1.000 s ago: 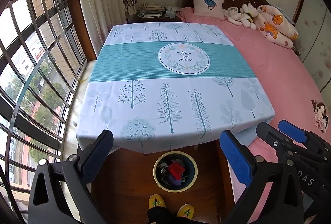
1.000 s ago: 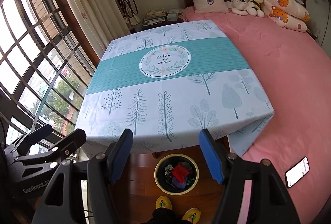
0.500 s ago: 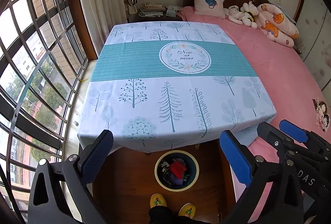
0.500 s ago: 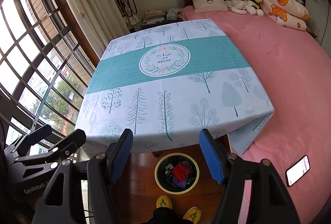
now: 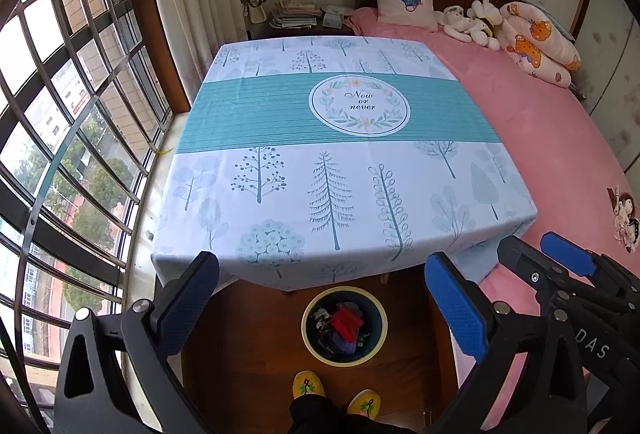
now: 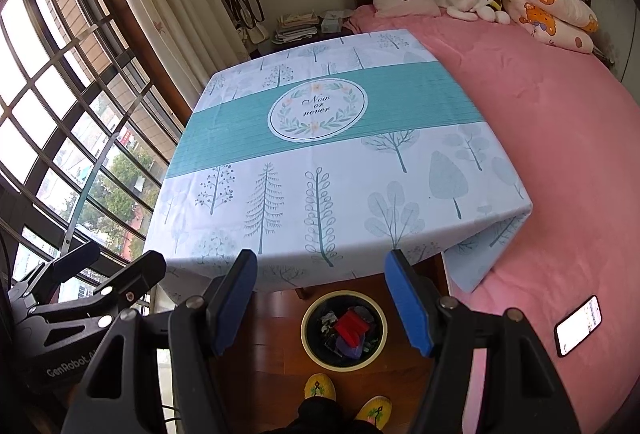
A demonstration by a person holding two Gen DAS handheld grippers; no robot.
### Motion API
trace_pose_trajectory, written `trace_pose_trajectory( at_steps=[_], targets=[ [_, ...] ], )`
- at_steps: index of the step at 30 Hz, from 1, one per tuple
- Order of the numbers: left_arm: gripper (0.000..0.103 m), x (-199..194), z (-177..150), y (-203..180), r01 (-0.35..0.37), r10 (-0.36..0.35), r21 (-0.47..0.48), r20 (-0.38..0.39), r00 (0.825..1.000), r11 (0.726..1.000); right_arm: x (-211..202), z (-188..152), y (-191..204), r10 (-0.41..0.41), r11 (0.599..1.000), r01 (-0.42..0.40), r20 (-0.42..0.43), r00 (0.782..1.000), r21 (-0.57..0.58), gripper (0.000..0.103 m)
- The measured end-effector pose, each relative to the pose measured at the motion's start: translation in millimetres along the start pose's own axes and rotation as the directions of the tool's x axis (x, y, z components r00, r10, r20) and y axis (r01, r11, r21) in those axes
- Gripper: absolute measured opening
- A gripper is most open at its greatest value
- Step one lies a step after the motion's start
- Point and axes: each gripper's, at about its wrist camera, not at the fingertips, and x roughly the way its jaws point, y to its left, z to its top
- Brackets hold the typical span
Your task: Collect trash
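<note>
A round bin (image 5: pixel 310 342) (image 6: pixel 308 346) stands on the wooden floor under the table's near edge. It holds trash (image 5: pixel 346 324) (image 6: pixel 352 326), with a red piece on top. My left gripper (image 5: pixel 320 286) is open and empty, held high above the bin. My right gripper (image 6: pixel 322 286) is open and empty too, beside the left one. The right gripper also shows in the left wrist view (image 5: pixel 540 254), and the left gripper in the right wrist view (image 6: pixel 116 266). The table with the tree-print cloth (image 5: pixel 328 153) (image 6: pixel 320 161) has nothing on it.
A pink bed (image 5: pixel 560 153) (image 6: pixel 560 137) with a pillow and plush toys lies right of the table. A phone (image 6: pixel 578 326) lies on the bed's near edge. A barred window (image 5: pixel 60 153) is on the left. Yellow slippers (image 5: pixel 308 384) stand below the bin.
Both views have shifted only slightly; the grippers stay open and empty above the bin.
</note>
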Motion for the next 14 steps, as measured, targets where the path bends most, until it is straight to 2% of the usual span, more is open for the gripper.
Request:
trace_pose_trajectory(
  at_steps=[14],
  targets=[
    [0.102,-1.3,-2.8,-1.2,-0.002,0.002,0.006,-0.016,1.0,1.0,-1.2,-1.9,-2.2,0.006,1.0,-0.006,-0.006,1.0,0.002,0.067]
  ],
)
